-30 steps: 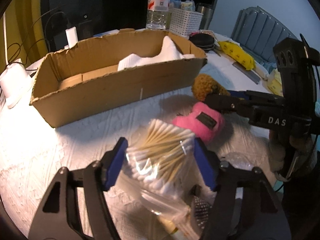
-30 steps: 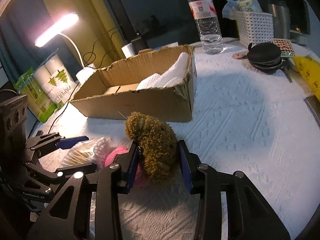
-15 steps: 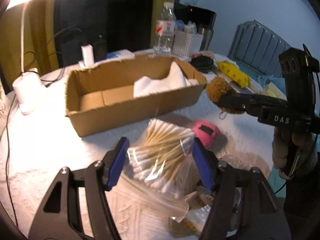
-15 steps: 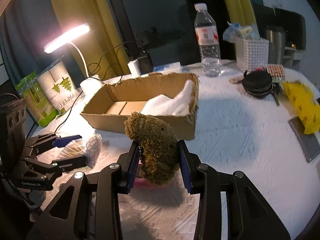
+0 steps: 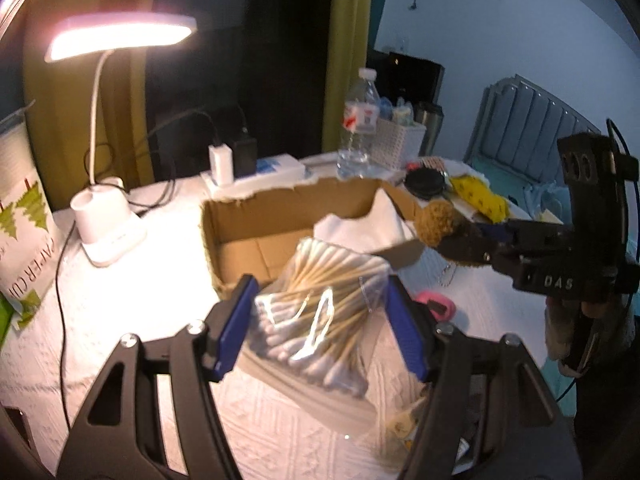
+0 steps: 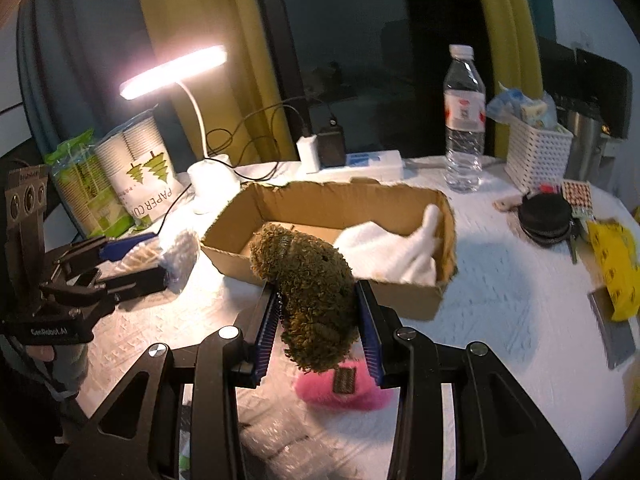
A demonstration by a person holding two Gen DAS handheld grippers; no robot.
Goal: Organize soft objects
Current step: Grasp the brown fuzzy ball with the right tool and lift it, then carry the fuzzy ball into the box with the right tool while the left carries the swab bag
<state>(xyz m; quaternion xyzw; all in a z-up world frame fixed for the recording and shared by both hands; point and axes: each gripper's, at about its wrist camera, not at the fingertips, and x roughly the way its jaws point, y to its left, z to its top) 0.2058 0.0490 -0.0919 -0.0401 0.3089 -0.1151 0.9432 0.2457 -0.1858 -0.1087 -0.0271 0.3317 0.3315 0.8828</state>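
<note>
Surface: white textured tablecloth [image 6: 500, 300] under a lit desk lamp [image 6: 172, 72], with a cardboard box [image 6: 408, 300] in the middle, open at the top.
Box contents: a white cloth [image 6: 384, 248] fills the right end; the left end looks bare.
Left gripper [image 5: 320, 316]: jaws closed on a clear bag of cotton swabs [image 5: 316, 304], held above the cloth just short of the box's near wall.
Right gripper [image 6: 316, 316]: blue pads clamped on a brown curly plush toy [image 6: 312, 288], lifted in front of the box.
Left behind: a pink plush pouch [image 6: 344, 388] lies on the tablecloth below the right gripper.
Step in hand: likely carrying both items to the box.
Doing it well: clear the ragged rim before lowering; aim the bag at the bare left end and the toy beside the white cloth; keep the two grippers apart; release only when each item is low inside.
Risk: the slack bag could snag on the box edge.
</note>
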